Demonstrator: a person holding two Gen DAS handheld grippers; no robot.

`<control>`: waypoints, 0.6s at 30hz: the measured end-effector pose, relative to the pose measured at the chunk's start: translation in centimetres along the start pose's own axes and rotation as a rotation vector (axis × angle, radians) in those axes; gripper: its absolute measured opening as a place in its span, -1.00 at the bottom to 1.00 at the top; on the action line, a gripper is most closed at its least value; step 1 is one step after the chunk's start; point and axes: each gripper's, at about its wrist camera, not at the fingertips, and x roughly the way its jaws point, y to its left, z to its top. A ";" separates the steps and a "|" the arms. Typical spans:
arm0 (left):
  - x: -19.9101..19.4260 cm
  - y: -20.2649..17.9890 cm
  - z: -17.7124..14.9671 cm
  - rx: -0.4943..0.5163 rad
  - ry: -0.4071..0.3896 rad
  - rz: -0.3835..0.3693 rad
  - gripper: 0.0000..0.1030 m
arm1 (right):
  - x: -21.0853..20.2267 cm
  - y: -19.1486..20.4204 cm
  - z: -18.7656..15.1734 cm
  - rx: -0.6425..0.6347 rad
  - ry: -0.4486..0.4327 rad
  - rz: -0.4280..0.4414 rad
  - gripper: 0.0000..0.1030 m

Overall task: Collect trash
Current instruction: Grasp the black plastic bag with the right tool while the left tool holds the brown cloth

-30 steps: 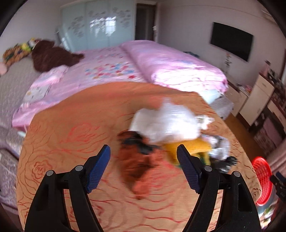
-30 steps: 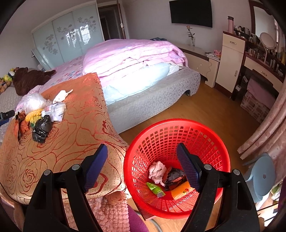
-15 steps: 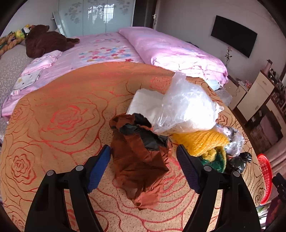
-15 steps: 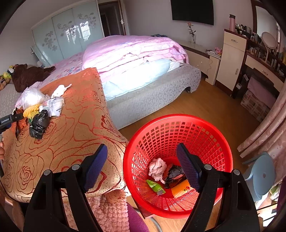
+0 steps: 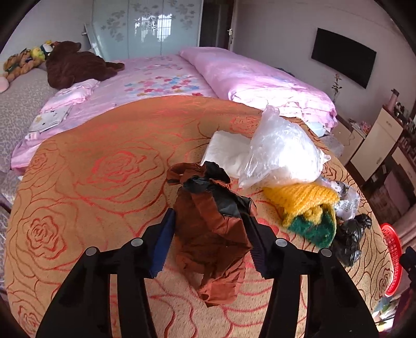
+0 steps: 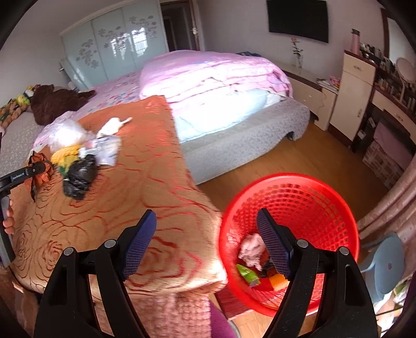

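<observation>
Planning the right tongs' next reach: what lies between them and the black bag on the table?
In the right wrist view, only bare rose-patterned tablecloth lies between the right tongs and the black bag.

The desk (image 5: 98, 166), draped in an orange rose-patterned cloth, carries a crumpled brown wrapper (image 5: 210, 228), a clear plastic bag (image 5: 280, 153) over a white packet (image 5: 223, 150), a yellow-green sponge (image 5: 309, 208) and a black bag (image 5: 348, 236). On the wooden floor (image 6: 325, 156) stands a red basket (image 6: 299, 192).

Home bedroom: bed (image 6: 208, 85) w/ pink duvet, wardrobe (image 6: 111, 44), wall TV (image 6: 297, 19).
</observation>
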 end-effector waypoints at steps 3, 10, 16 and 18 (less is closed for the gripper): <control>-0.6 -0.1 -0.7 -0.004 -0.011 0.007 -0.02 | 0.3 2.2 0.3 -0.041 0.000 0.031 0.49; -1.0 -0.1 -1.7 -0.014 -0.023 0.009 -0.02 | 1.3 7.8 1.7 -0.128 -0.016 0.111 0.49; -1.0 -0.1 -2.0 -0.011 -0.031 0.010 -0.02 | 2.8 12.0 3.2 -0.171 -0.020 0.167 0.49; -1.0 0.0 -2.0 -0.013 -0.032 0.007 -0.02 | 3.4 13.1 3.7 -0.182 -0.014 0.185 0.49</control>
